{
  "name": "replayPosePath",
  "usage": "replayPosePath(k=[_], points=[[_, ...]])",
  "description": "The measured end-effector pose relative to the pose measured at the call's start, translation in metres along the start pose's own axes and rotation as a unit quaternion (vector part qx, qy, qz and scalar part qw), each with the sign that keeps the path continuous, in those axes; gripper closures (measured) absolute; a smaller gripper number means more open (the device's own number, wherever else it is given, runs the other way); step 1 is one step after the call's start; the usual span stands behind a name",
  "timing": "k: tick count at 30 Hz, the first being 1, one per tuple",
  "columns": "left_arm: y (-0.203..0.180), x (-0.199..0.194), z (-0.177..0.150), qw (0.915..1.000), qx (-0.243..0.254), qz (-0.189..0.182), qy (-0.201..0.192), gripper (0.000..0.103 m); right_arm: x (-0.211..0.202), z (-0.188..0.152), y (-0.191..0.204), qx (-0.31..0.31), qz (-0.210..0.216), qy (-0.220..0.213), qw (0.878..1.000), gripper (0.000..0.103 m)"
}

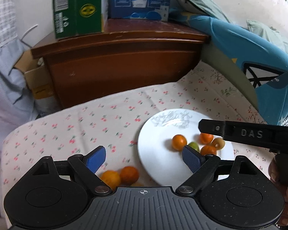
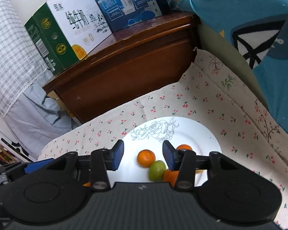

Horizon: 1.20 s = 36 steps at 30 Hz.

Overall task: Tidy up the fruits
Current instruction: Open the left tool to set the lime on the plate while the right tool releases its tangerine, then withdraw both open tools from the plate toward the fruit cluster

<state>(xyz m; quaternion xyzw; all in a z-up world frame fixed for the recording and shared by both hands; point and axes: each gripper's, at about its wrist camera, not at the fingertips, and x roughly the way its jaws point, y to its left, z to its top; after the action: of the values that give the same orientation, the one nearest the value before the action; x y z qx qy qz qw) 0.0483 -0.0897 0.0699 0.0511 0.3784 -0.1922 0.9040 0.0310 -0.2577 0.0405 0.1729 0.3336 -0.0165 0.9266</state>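
Note:
A white plate (image 1: 155, 134) with a grey rose drawing lies on the cherry-print cloth. On it are an orange (image 1: 179, 141), a green fruit (image 1: 194, 146), two more oranges (image 1: 206, 137) and a yellow-brown fruit (image 1: 218, 143). Two oranges (image 1: 111, 178) lie on the cloth left of the plate. My left gripper (image 1: 144, 159) is open above the plate's left rim, with nothing between its blue pads. My right gripper (image 2: 143, 156) is open over the plate; an orange (image 2: 146, 158) and the green fruit (image 2: 157, 170) lie below its gap, untouched by the pads.
A brown wooden cabinet (image 1: 124, 63) stands behind the cloth, with a green carton (image 1: 76, 9) and a blue box (image 1: 140, 0) on top. A blue cushion (image 1: 259, 67) leans at the right. Clothes and a cardboard box (image 1: 36, 80) fill the left side.

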Motion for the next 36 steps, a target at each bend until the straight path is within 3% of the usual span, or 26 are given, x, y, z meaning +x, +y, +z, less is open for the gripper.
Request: replayPosePath(k=[8,19,28,32,36], points=[[0.025,-0.025,-0.020,0.9992,-0.032,0.026,-0.004,0.015,-0.020,-0.022,0.012,-0.008,0.000,0.004,1.000,0.050],[0.052,-0.051,-0.055,0.9972,-0.071,0.026,-0.004,0.015,-0.044,-0.062,0.030,-0.022,0.023,0.026,0.999,0.049],[0.051,-0.055,-0.084,0.9980,-0.040,0.048,0.012,0.015,-0.053,-0.088,0.042,-0.044,0.026,0.040,0.998,0.049],[0.046,-0.057,-0.093,0.9967,-0.027,0.064,0.042,0.015,-0.054,-0.095,0.046,-0.049,0.034,0.048,0.997,0.049],[0.039,-0.064,-0.106,0.9983,0.027,0.050,0.012,0.015,-0.051,-0.098,0.049,-0.046,0.042,0.055,0.997,0.050]])
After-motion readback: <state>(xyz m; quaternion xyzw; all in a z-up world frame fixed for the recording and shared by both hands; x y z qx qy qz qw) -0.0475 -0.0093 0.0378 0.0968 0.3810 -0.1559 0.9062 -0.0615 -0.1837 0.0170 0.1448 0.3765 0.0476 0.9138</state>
